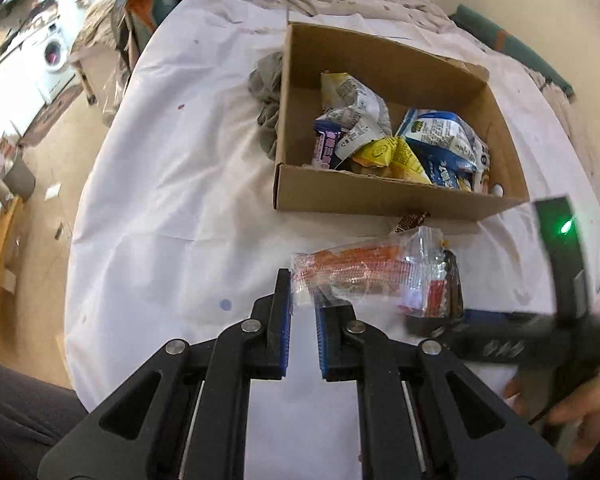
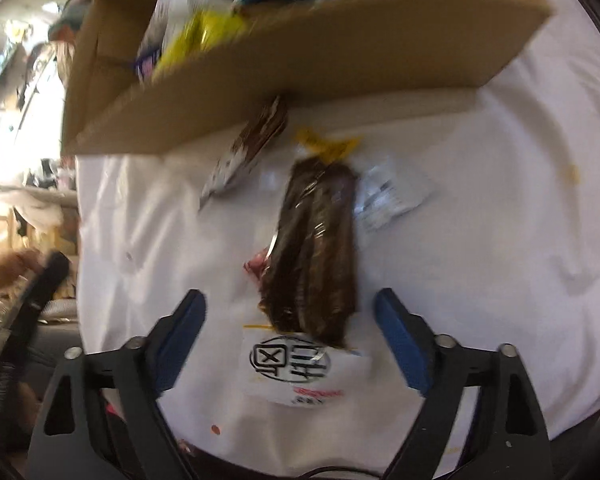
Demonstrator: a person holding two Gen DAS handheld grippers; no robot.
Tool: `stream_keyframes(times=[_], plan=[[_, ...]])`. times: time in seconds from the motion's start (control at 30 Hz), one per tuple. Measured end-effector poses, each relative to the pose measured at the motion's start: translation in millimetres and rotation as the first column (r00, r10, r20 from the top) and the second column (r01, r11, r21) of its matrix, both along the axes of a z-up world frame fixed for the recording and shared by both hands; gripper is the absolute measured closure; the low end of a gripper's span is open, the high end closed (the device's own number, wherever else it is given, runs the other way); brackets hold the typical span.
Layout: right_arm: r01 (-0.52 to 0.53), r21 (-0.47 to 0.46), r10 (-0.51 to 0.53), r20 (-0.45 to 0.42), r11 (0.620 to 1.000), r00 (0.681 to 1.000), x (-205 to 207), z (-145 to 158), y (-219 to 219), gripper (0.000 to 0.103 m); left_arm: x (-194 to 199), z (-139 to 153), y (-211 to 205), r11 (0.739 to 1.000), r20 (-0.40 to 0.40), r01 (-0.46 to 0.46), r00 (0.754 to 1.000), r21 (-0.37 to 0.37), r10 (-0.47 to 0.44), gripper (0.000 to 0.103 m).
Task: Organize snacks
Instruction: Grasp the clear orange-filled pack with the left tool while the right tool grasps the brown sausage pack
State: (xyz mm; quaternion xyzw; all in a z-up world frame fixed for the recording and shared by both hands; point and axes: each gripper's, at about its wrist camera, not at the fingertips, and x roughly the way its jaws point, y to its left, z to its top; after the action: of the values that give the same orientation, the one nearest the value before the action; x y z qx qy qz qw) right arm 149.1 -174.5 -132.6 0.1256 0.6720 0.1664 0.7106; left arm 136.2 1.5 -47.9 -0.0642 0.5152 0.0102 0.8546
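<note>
White label (image 2: pixel 306 368) of brown snack pack (image 2: pixel 316 252): boxed X, other print unreadable

Two black grippers, the left gripper (image 1: pixel 303 300) and right gripper (image 2: pixel 290 314), have blue ribbed pads, silver pivot screws and triangular cut-outs.

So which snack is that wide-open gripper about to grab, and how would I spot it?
Start at the cardboard box on the white sheet. Just in front of it, between the right hand-held gripper's open fingers, lies a long clear packet of dark brown sticks. Unlike the smaller wrappers beside it, it has a yellow top and a white label.
</note>
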Motion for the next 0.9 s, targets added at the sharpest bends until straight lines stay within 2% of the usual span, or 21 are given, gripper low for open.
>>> stream_keyframes(times=[0.07, 0.23, 0.27, 0.3, 0.37, 0.47, 0.7, 0.9], plan=[[-0.023, -0.062, 0.025, 0.029, 0.998, 0.999, -1.8, -3.7, 10.5, 0.004, 1.6, -4.8, 3.4, 0.998, -0.023, -0.018, 1.000, -0.056, 0.016, 0.095], [-0.043, -0.169, 0.060, 0.099, 0.985, 0.993, -9.9, -7.3, 25.5, 0.006, 0.2, -2.4, 0.3, 0.997, -0.017, -0.011, 1.000, -0.080, 0.010, 0.095], [-0.045, -0.205, 0.070, 0.116, 0.978, 0.991, -12.9, -7.0, 27.8, 0.010, -0.8, -0.7, -0.4, 0.997, -0.012, -0.008, 1.000, -0.080, 0.007, 0.095], [-0.042, -0.251, 0.078, 0.132, 0.967, 0.988, -16.0, -6.7, 29.2, 0.023, -1.9, 1.1, -0.9, 0.997, -0.006, -0.005, 1.000, -0.082, 0.004, 0.095], [-0.039, -0.261, 0.080, 0.150, 0.965, 0.985, -19.6, -3.0, 27.2, 0.037, -3.2, 3.8, -1.9, 0.996, 0.001, -0.003, 1.000, -0.089, 0.003, 0.095], [-0.030, -0.220, 0.066, 0.156, 0.975, 0.986, -23.6, 6.7, 17.3, 0.045, -4.5, 8.7, -3.6, 0.996, 0.013, 0.000, 1.000, -0.093, 0.001, 0.094], [0.021, -0.055, -0.013, 0.141, 0.998, 0.990, -43.5, 27.6, -4.8, 0.046, -6.1, 13.0, 0.5, 0.996, 0.028, -0.012, 0.999, -0.090, 0.015, 0.094], [0.063, 0.126, -0.084, 0.165, 0.990, 0.983, -60.4, 51.0, -22.2, 0.046, -6.2, 11.6, -0.4, 0.997, 0.029, -0.017, 0.999, -0.076, 0.019, 0.094]])
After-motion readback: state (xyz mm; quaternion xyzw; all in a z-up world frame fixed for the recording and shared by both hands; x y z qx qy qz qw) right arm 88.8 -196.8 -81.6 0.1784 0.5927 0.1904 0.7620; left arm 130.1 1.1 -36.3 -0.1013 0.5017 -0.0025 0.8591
